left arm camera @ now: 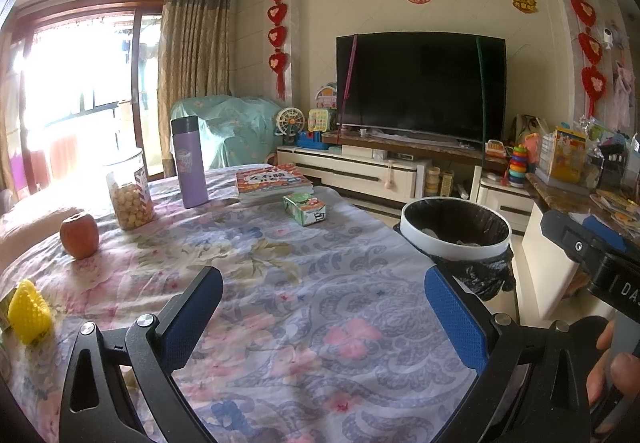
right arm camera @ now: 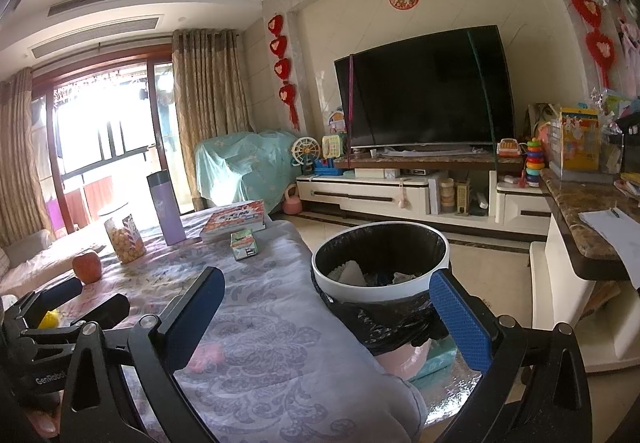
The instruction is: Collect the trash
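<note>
A white bin with a black liner (left arm camera: 456, 229) stands off the table's right edge; in the right wrist view (right arm camera: 380, 263) it holds crumpled scraps. A small green carton (left arm camera: 305, 208) lies on the floral tablecloth (left arm camera: 312, 303) and also shows in the right wrist view (right arm camera: 244, 244). A yellow foam net piece (left arm camera: 29, 309) lies at the left edge. My left gripper (left arm camera: 324, 309) is open and empty over the cloth. My right gripper (right arm camera: 326, 309) is open and empty, between table edge and bin. The left gripper shows at the right view's left edge (right arm camera: 96, 301).
On the table stand an apple (left arm camera: 79, 235), a snack jar (left arm camera: 130, 197), a purple flask (left arm camera: 189, 163) and stacked books (left arm camera: 273, 183). A TV (left arm camera: 420, 85) on a white cabinet fills the far wall. A marble counter (right arm camera: 592, 219) with papers is on the right.
</note>
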`<state>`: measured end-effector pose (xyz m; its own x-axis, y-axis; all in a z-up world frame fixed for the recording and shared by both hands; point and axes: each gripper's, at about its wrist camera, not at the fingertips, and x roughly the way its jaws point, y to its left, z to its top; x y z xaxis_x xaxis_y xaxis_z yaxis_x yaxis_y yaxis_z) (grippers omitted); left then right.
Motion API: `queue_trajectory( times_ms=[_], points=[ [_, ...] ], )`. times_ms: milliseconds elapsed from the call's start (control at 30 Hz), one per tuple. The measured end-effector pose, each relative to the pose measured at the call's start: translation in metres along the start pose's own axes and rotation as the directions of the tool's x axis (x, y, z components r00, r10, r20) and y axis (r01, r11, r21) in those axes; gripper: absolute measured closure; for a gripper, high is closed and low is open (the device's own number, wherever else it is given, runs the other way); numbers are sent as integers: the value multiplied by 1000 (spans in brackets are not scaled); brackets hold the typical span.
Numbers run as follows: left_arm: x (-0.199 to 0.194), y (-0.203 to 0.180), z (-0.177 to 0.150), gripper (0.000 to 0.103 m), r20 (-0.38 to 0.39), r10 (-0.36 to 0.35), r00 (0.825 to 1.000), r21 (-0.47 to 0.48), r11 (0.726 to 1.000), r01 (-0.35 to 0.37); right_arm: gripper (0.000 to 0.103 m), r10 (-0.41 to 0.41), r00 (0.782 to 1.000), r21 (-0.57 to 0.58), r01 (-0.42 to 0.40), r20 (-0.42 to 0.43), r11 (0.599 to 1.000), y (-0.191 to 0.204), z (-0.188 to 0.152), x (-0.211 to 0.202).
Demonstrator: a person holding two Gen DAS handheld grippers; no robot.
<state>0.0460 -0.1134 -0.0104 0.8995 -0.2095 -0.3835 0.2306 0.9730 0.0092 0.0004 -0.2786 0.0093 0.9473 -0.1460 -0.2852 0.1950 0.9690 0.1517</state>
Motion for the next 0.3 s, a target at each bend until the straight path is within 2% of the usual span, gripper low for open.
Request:
queue_trajectory(
  times_ms=[300],
  points=[
    [4,5,1,1,-5,-7,1000,-8,1000,7,0,12,1000,4,-12,-21,1000,-1,-1,10]
  ],
)
